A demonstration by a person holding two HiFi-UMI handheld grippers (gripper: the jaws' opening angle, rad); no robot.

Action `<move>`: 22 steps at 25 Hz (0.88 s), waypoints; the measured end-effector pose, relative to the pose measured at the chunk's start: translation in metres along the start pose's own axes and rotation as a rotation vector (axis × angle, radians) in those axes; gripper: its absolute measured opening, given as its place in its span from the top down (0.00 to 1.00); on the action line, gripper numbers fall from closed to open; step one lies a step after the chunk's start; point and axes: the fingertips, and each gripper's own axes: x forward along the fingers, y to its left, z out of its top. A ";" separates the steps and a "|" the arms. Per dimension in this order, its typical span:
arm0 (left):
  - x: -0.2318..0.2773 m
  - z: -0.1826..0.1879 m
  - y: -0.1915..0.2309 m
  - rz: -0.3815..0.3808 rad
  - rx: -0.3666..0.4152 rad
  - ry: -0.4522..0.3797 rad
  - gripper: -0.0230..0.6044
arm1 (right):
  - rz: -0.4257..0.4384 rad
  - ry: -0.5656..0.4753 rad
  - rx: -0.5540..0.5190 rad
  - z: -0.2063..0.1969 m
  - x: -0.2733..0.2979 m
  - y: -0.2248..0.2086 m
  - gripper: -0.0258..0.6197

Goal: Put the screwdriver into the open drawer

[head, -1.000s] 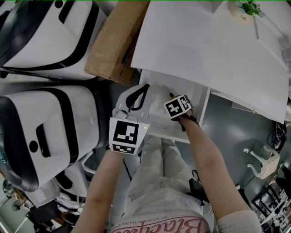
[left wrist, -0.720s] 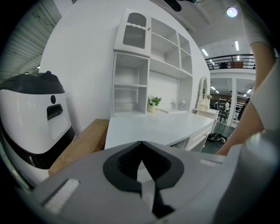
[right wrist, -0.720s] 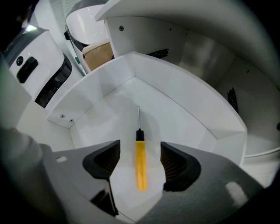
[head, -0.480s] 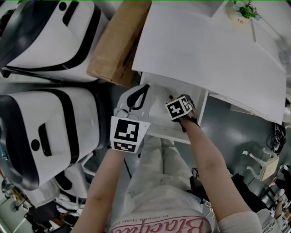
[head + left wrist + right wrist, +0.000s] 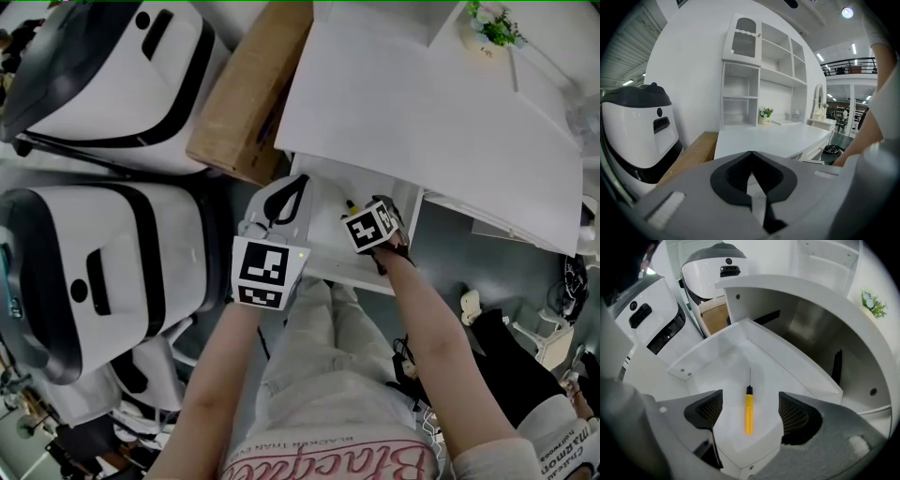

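Screwdriver [image 5: 349, 203]: head view, yellow handle in open drawer [image 5: 328, 261].
Left gripper view: left gripper [image 5: 751, 176] jaws together, empty.
Right gripper view: right gripper [image 5: 749, 409] jaws just opened wide, screwdriver flat on drawer floor between, untouched.
Probably light, stiff; grip handle.

Big pink curly letters run across the person's shirt [image 5: 323, 461], far back from the left hand-held gripper [image 5: 294, 187], close to the body. They are upside down in the head view. They start with "Blac", and the rest is too hard to read. A thin line of small print next to them is too tiny to read. The cube [image 5: 262, 272] on that hand-held gripper shows black and white squares, not letters.
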 end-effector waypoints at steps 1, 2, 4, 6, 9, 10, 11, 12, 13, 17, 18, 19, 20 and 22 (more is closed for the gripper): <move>-0.002 0.000 -0.001 0.001 0.000 -0.001 0.94 | 0.001 -0.005 -0.003 0.001 -0.004 0.001 0.38; -0.003 0.001 -0.001 0.002 0.000 -0.002 0.94 | 0.001 -0.010 -0.007 0.001 -0.008 0.002 0.38; -0.005 0.003 -0.001 0.007 -0.003 -0.006 0.94 | -0.002 -0.021 -0.016 0.004 -0.016 0.003 0.38; -0.008 0.006 -0.001 0.011 -0.009 -0.012 0.94 | -0.008 -0.034 -0.029 0.006 -0.025 0.003 0.38; -0.011 0.009 -0.002 0.017 -0.014 -0.020 0.94 | -0.014 -0.057 -0.045 0.011 -0.038 0.004 0.38; -0.012 0.011 -0.002 0.018 -0.014 -0.023 0.94 | -0.016 -0.065 -0.048 0.013 -0.042 0.004 0.38; -0.013 0.013 -0.002 0.020 -0.013 -0.026 0.94 | -0.020 -0.074 -0.051 0.015 -0.046 0.003 0.39; -0.014 0.014 -0.002 0.021 -0.012 -0.029 0.94 | -0.024 -0.081 -0.056 0.016 -0.050 0.003 0.39; -0.015 0.016 -0.002 0.022 -0.011 -0.032 0.94 | -0.030 -0.086 -0.061 0.017 -0.054 0.002 0.40; -0.020 0.020 -0.004 0.025 -0.012 -0.044 0.94 | -0.039 -0.112 -0.080 0.020 -0.070 0.004 0.43; -0.021 0.021 -0.005 0.023 -0.015 -0.045 0.94 | -0.043 -0.118 -0.086 0.021 -0.074 0.004 0.43; -0.023 0.021 -0.006 0.022 -0.017 -0.046 0.94 | -0.047 -0.123 -0.091 0.021 -0.078 0.004 0.44; -0.024 0.022 -0.007 0.021 -0.017 -0.047 0.94 | -0.051 -0.129 -0.096 0.021 -0.081 0.004 0.45; -0.027 0.025 -0.009 0.022 -0.016 -0.052 0.94 | -0.058 -0.142 -0.105 0.022 -0.089 0.004 0.47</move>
